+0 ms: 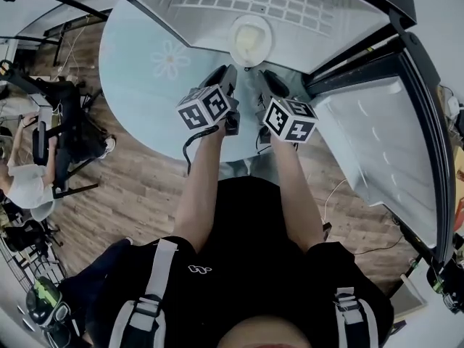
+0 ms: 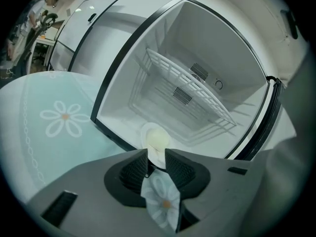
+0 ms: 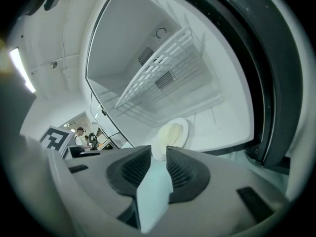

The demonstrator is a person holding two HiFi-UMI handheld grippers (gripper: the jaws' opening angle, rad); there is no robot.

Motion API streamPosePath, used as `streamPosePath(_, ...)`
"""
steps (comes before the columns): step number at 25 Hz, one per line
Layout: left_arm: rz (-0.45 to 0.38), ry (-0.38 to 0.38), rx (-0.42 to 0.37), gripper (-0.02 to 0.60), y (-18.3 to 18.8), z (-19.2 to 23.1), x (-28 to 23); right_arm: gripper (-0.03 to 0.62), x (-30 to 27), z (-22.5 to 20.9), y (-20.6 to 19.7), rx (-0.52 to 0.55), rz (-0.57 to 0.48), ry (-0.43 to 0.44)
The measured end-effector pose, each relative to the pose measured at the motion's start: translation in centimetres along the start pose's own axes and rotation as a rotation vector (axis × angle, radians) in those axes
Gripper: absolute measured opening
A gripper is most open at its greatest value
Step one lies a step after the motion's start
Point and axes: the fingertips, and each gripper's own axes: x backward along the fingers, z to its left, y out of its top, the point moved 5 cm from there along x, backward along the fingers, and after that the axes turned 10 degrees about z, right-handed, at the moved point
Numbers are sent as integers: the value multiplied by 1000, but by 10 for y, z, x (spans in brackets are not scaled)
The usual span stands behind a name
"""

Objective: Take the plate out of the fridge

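Note:
A small white plate (image 1: 251, 40) with a pale yellow lump on it lies on the floor of the open fridge (image 1: 304, 9), just inside the front edge. Both grippers hover side by side right in front of it. My left gripper (image 1: 229, 69) points at the plate's near left rim. In the left gripper view its jaws (image 2: 157, 158) stand a little apart, with the plate (image 2: 155, 136) rim reaching the tips. My right gripper (image 1: 262, 75) is at the near right rim. Its jaws (image 3: 159, 153) are apart too, with the plate (image 3: 173, 132) just ahead of them.
The fridge stands on a round table with a pale blue daisy cloth (image 1: 145, 71). Its door (image 1: 384, 158) hangs open at the right. A white wire shelf (image 2: 187, 83) crosses the fridge above the plate. A person (image 1: 25, 180) and dark equipment are on the wooden floor at the left.

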Motion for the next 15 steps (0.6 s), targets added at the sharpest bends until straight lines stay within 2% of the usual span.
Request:
streamPosePath(2,13,-16,6,175,0,2,-6,115,-7,0,2,-14,-4,9)
streamPosePath(12,34,-78,91,176,15,5,-29,115,-25,-12,20,-80,9,-54)
streamPosePath(15,40,-110,111,171,9,12,-33,115,-35,-15,11,-103,9,-68)
